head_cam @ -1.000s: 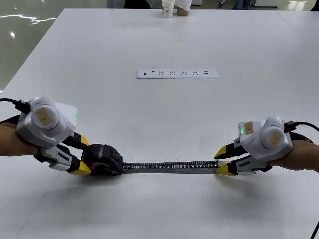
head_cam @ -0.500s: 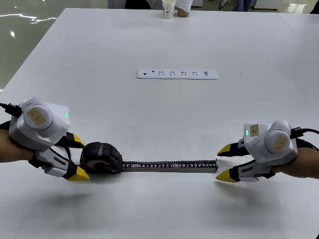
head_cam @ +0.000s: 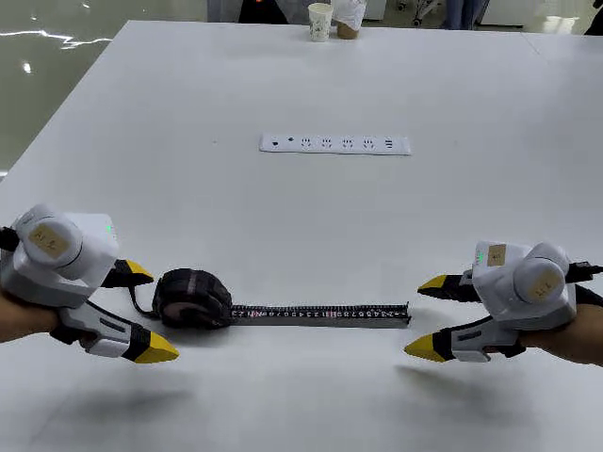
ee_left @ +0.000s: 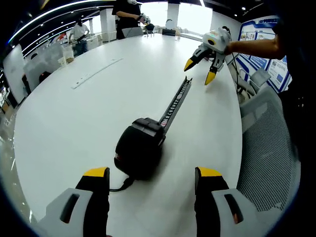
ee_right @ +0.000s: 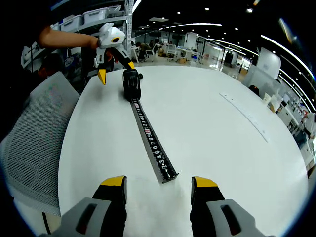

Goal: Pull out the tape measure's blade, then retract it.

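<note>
Both tools hold nothing. The left gripper (head_cam: 148, 311) has its jaws spread wide just behind the case (head_cam: 193, 298), and the right gripper (head_cam: 426, 315) gapes the same way just beyond the hook (head_cam: 407, 314), clear of it. The case sits on the table (head_cam: 311, 217) near my edge. The blade (head_cam: 320, 313) runs flat from its mouth toward my right side, drawn out and lying loose. A thin cord (ee_left: 122, 184) trails from the case toward the left jaws.

I judge the pull-out done and the retract step in hand. The blade lies extended with nothing gripping it, so I take it a lock or friction holds it out; I cannot see a lock button from here. Next I would close the left jaws on the case to steady it. Then I would either free the lock or pinch the hook with the right and feed the blade back toward the case, slowly, so it does not whip.
</note>
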{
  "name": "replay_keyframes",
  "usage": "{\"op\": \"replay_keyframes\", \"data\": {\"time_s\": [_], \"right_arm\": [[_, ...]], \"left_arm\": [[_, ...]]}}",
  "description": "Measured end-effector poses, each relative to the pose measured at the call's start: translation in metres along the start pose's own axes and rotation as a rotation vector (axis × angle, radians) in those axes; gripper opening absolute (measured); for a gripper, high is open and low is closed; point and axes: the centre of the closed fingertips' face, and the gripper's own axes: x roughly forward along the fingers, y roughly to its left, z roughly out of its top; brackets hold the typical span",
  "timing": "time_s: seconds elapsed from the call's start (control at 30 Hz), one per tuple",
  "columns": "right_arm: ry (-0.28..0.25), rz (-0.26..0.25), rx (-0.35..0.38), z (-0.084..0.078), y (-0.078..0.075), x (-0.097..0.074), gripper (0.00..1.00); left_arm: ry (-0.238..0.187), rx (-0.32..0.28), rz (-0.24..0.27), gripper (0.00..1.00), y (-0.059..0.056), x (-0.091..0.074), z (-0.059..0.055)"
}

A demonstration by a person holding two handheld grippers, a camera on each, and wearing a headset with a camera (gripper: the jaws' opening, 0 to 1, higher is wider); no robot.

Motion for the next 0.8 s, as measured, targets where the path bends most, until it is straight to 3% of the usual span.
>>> {"op": "replay_keyframes", "data": {"time_s": [0.4,0.8], "right_arm": [[-0.042,-0.051,0.082,0.002,0.01,-0.008,0.57],[-0.085,-0.111,0.161,0.006,0.016,-0.015,0.63]], "left_arm": [[-0.109,-0.122,0.084,0.75,-0.009,-0.01,0.007],[-0.182,-0.186,0.151,0.8,-0.021,-0.013,0.011]]}}
